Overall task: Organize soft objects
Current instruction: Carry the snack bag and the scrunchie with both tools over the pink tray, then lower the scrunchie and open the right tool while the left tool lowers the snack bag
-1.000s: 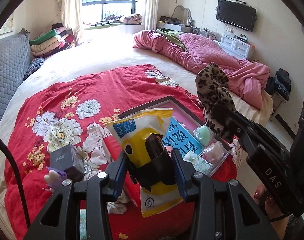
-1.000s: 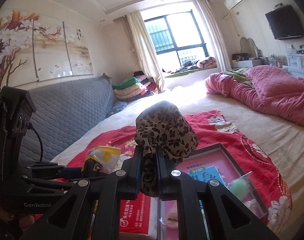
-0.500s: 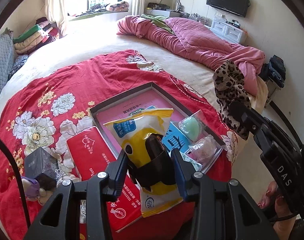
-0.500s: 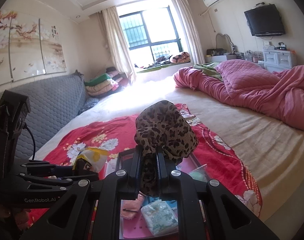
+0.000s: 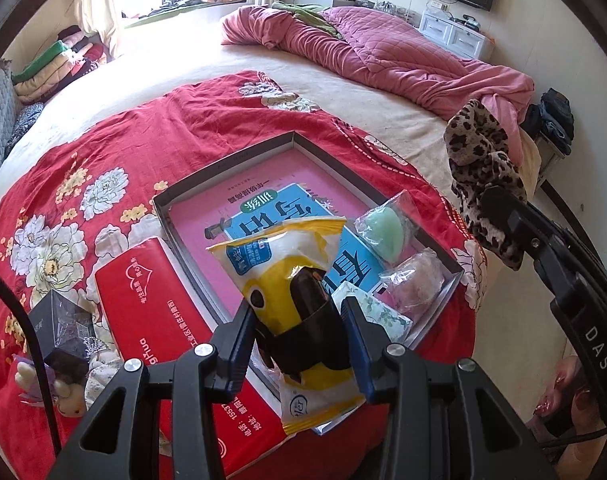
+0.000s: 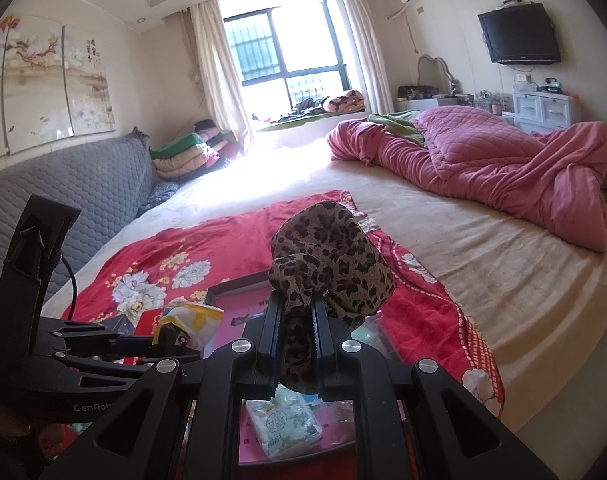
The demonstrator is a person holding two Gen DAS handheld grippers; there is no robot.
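My left gripper (image 5: 299,312) is shut on a yellow and white snack packet (image 5: 291,280), held above the near end of a shallow grey tray (image 5: 231,158) lined with a pink and blue booklet. In the tray lie a green sponge in a bag (image 5: 385,232), a pinkish bagged item (image 5: 417,282) and a floral tissue pack (image 5: 373,312). My right gripper (image 6: 299,320) is shut on a leopard-print scarf (image 6: 331,264), which hangs off the tray's right side in the left wrist view (image 5: 481,168). The tissue pack (image 6: 285,426) shows below the right gripper.
The tray sits on a red floral blanket (image 5: 115,148) over a beige bed. A red tissue box (image 5: 155,312), a dark box (image 5: 61,330) and a small plush toy (image 5: 47,384) lie left of the tray. A pink quilt (image 5: 387,56) is bunched at the far right.
Both grippers have come lower and nearer the tray, each keeping its hold. The red tissue box and more of the tray's inside have come into the left wrist view.
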